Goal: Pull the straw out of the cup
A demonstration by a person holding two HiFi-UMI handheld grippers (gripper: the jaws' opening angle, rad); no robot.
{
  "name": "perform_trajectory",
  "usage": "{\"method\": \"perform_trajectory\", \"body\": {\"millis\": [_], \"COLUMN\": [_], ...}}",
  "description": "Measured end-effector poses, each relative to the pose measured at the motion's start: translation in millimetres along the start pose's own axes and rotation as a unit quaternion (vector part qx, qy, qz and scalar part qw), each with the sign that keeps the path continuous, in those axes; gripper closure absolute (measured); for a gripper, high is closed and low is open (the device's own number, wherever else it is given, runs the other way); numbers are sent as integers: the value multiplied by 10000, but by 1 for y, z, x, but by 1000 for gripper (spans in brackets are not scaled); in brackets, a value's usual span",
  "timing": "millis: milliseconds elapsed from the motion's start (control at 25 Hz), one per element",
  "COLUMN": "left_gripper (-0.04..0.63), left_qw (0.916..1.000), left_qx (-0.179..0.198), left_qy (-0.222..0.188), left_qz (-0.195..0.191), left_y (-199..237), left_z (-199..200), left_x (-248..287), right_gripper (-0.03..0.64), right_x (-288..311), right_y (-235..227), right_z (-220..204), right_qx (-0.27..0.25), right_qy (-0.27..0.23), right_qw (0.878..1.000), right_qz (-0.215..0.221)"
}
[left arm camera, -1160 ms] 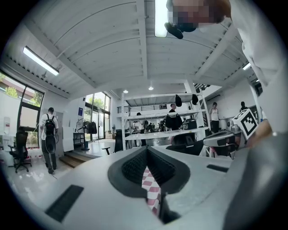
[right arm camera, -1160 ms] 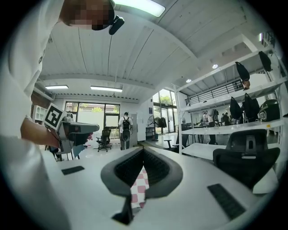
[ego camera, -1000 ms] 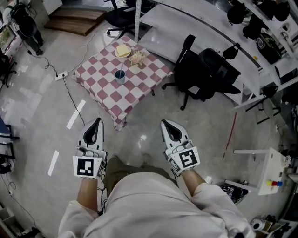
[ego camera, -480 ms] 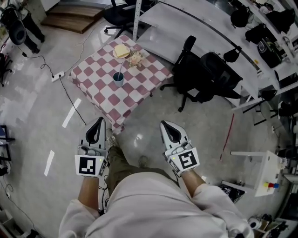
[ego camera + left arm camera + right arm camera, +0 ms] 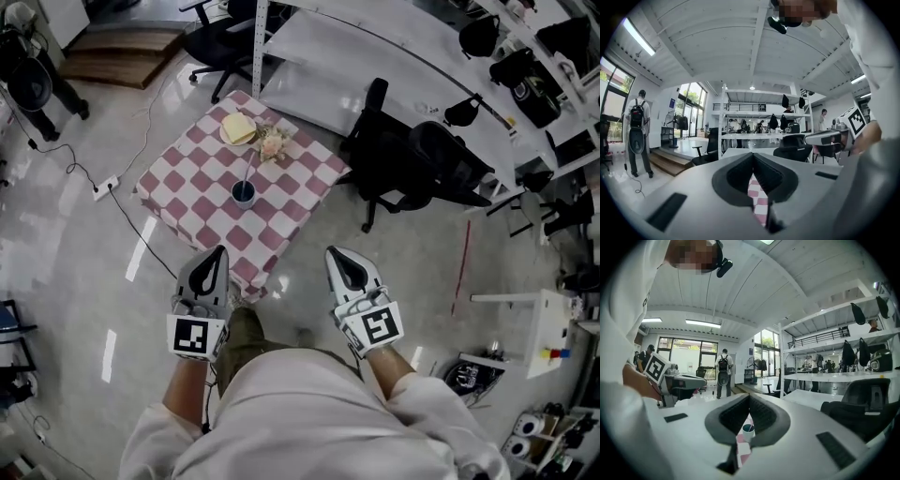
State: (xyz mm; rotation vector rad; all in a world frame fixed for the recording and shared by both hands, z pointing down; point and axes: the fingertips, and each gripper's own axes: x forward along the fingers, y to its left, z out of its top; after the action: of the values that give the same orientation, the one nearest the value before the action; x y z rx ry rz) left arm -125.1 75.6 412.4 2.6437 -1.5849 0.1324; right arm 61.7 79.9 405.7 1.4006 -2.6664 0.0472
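Observation:
A small white cup (image 5: pixel 243 193) with dark contents stands near the middle of a low table under a red-and-white checked cloth (image 5: pixel 197 187). A thin straw (image 5: pixel 248 169) rises out of the cup. Both grippers are held level in front of the person, short of the table's near corner. The left gripper (image 5: pixel 220 251) is shut and empty, its tips just at the cloth's near edge. The right gripper (image 5: pixel 336 253) is also shut and empty, over the floor to the right. In the right gripper view the cup (image 5: pixel 748 431) shows below the closed tips (image 5: pixel 749 397). The left gripper view shows only checked cloth (image 5: pixel 758 199) there.
A yellow item (image 5: pixel 237 128) and a pale bunch (image 5: pixel 273 143) lie at the table's far corner. A black office chair (image 5: pixel 403 164) stands right of the table, long white desks (image 5: pixel 375 66) behind it. A cable (image 5: pixel 131 202) runs across the floor on the left.
The person has walked toward the table. Both grippers have moved forward with it, and the table and cup now lie nearer, just beyond the left gripper's tips. Both stay shut.

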Motion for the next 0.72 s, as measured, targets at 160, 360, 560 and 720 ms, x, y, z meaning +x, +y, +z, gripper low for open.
{"method": "perform_trajectory", "body": {"millis": [160,360,560,720], "left_gripper": [591,591,591,591], "left_qw": [9994,9986,9983,9984], "left_qx": [5,-12,10,34], "left_qy": [193,298,352,441], "left_qz": [-291,-446,-466,-343], "left_y": [32,70,91,95], "left_z": [-12,-9,-9,-15], "left_x": [26,40,52,61], "right_gripper": [612,612,612,612], "right_x": [42,76,99,116], "right_y": [-2,-1,-5,-18], "right_z": [5,17,21,22], "right_qx": [26,96,125,93], "right_qy": [0,-9,42,22], "right_qw": [9997,9990,9990,9997], "right_qz": [-226,-434,-416,-214]}}
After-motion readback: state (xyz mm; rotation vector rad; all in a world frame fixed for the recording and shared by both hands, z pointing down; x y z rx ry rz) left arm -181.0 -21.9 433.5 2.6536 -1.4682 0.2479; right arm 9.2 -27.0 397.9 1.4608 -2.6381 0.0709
